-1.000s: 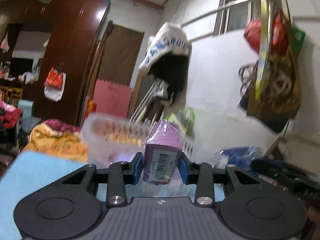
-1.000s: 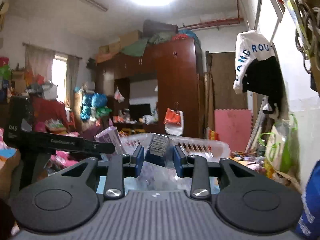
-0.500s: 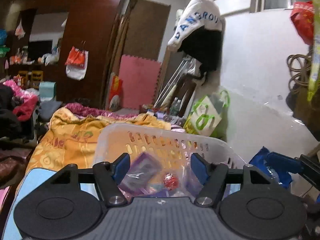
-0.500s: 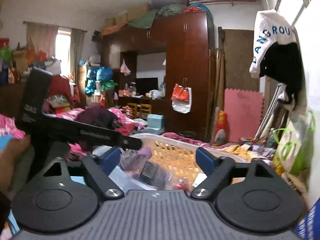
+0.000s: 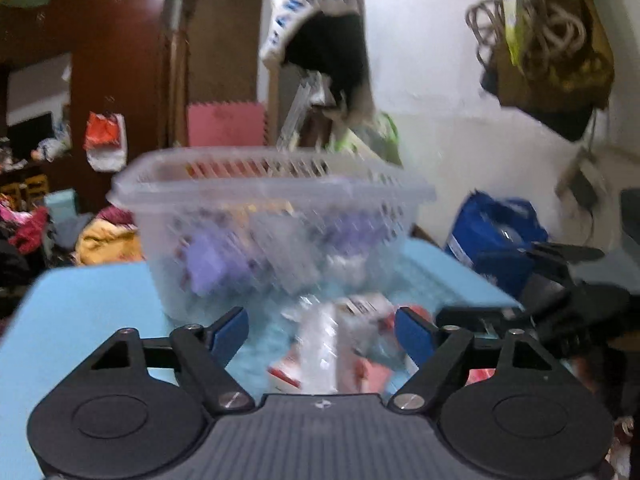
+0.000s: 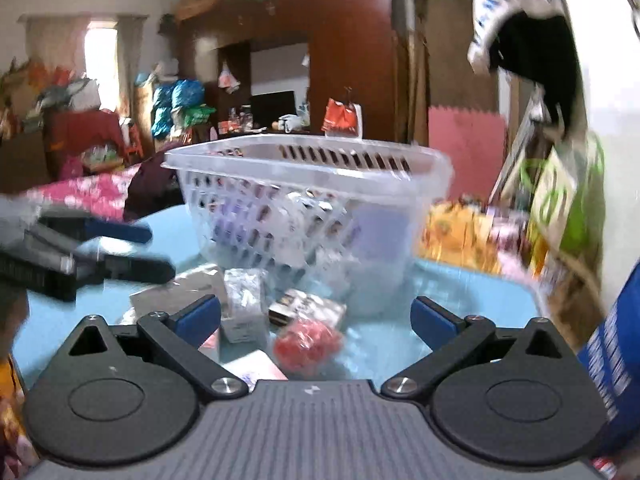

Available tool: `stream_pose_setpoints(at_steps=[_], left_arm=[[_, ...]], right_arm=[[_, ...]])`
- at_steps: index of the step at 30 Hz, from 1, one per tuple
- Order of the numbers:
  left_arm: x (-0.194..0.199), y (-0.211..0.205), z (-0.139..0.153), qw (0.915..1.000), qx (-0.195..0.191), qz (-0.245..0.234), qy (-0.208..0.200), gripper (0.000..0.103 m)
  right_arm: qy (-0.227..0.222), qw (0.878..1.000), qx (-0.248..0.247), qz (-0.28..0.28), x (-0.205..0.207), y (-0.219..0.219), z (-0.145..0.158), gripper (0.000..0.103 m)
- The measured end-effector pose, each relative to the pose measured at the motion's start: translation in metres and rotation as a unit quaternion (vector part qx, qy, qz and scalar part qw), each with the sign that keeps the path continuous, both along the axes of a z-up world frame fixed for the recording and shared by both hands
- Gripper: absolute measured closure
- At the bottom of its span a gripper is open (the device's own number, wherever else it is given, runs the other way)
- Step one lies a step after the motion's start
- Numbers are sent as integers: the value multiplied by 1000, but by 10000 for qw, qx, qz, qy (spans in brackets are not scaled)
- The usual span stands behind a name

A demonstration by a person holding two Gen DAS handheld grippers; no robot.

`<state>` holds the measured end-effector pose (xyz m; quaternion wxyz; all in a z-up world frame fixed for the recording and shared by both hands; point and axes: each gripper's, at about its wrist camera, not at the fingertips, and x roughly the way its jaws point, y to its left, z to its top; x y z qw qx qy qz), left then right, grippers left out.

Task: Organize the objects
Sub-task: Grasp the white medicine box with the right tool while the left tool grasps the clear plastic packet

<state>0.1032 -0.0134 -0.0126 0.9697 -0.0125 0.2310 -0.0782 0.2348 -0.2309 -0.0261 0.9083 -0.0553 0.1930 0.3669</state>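
Observation:
A clear plastic basket (image 5: 272,192) stands on the light blue table (image 5: 88,304) and holds purple packets and other small items; it also shows in the right wrist view (image 6: 308,164). My left gripper (image 5: 322,330) is open and empty, low over loose white and red packets (image 5: 340,340) in front of the basket. My right gripper (image 6: 316,316) is open and empty over a white packet (image 6: 244,300), a dark packet (image 6: 308,306) and a red ball-like item (image 6: 308,344). The left gripper appears at the left in the right wrist view (image 6: 92,252).
A blue bag (image 5: 496,236) stands at the table's right side. A green and white bag (image 6: 560,196) and orange cloth (image 6: 460,236) lie behind the table. A wardrobe (image 6: 352,60) and cluttered room fill the background.
Both grippers let go of their packets over the basket, opened wide, then dropped down and back to the loose items on the table in front of the basket.

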Motion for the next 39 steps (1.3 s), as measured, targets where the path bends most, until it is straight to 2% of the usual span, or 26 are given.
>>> stream_pose_setpoints(at_steps=[2,4,5,7,9,11,14,16,17,18,19,20,23,25,27,30,39], left_arm=[[2,-3,-9,9999,119,27,118,24],[3,-1,-18,9994,223,144,203,32],[5,0,-21,9992,229,183,262,34],[5,3,-26,9990,152,205,371,45],[6,3,-29,9990,83,194,398,46],[4,2,-29,9990,159,187,376,47],[4,-1,-29,9990,261,195,321,50],[2,-1,-27,9988,339,298,211,63],[0,3,-25,9991,260,288,191,63],[0,8,-23,9994,104,237,210,63],[0,13,-21,9995,-25,217,219,64],[-1,17,-19,9995,-64,260,178,64],[-4,29,-14,9992,-121,370,73,64],[-6,35,-13,9991,-191,370,54,64],[-6,38,-12,9991,-186,388,47,63],[-6,43,-14,9989,-252,388,61,63],[-8,52,-20,9986,-342,393,94,63]], right_arm=[[275,9995,177,24,10,-2,-4,0],[366,9992,160,93,14,-1,-4,0],[373,9992,77,98,14,2,-4,3],[353,9993,-73,85,15,4,-7,10],[426,9989,-142,156,13,6,-13,20],[483,9984,-185,230,12,8,-17,25],[532,9975,-358,290,11,12,-22,42],[424,9982,-350,254,8,11,-20,45],[297,9987,-355,212,5,9,-18,44],[174,9991,-353,170,2,9,-16,40],[69,9993,-317,165,-2,9,-13,33],[18,9994,-283,202,-4,10,-9,22],[-132,9991,-290,279,-11,20,2,21],[-119,9984,-402,388,-10,32,6,23],[-38,9965,-673,500,-7,50,6,38],[57,9922,-1088,600,-2,70,1,54],[-102,9849,-1485,887,-13,69,0,57]])
